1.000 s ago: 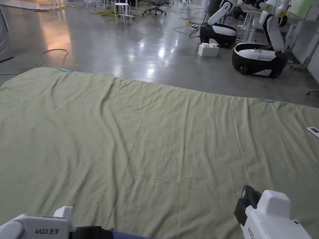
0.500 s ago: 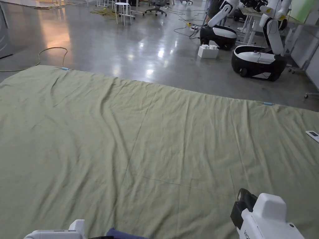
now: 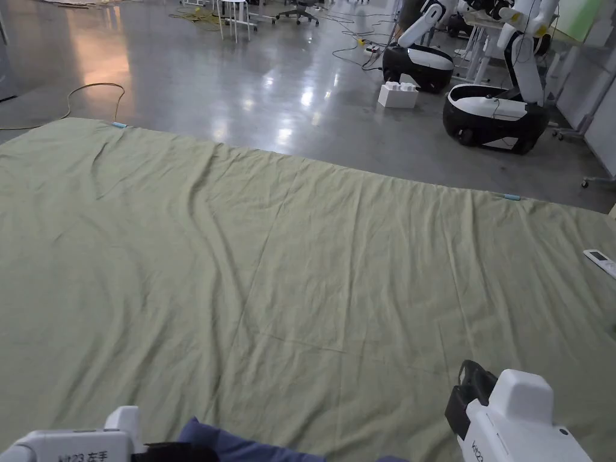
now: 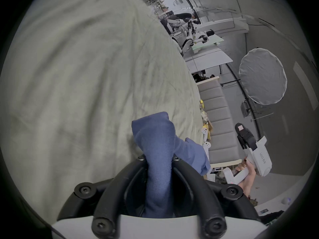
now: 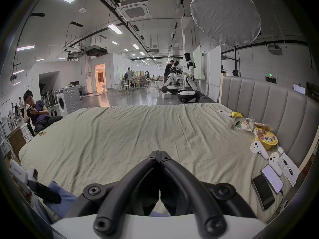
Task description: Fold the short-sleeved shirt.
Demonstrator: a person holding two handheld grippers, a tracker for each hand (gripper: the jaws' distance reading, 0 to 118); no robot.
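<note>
- The big green bed [image 3: 289, 252] is lying bare; no folding is showing yet.
- The blue shirt [image 4: 158, 156] is hanging bunched at the near edge.
- The left gripper [image 4: 159, 166] fingers are squeezing it.
- The right gripper [image 5: 159, 158] fingers are touching, holding nothing.

The shirt [image 4: 159, 156], bunched at the lower centre of the left gripper view, is plain dark blue, with no pattern that can be made out. Under it the bed sheet [image 3: 289, 258] is a pale olive green, creased and unpatterned. Both grippers have white housings and black jaws: the left gripper [image 4: 159, 160] and the right gripper [image 5: 159, 154]. At right, the headboard [image 5: 269, 104] is grey with vertical channels.
</note>
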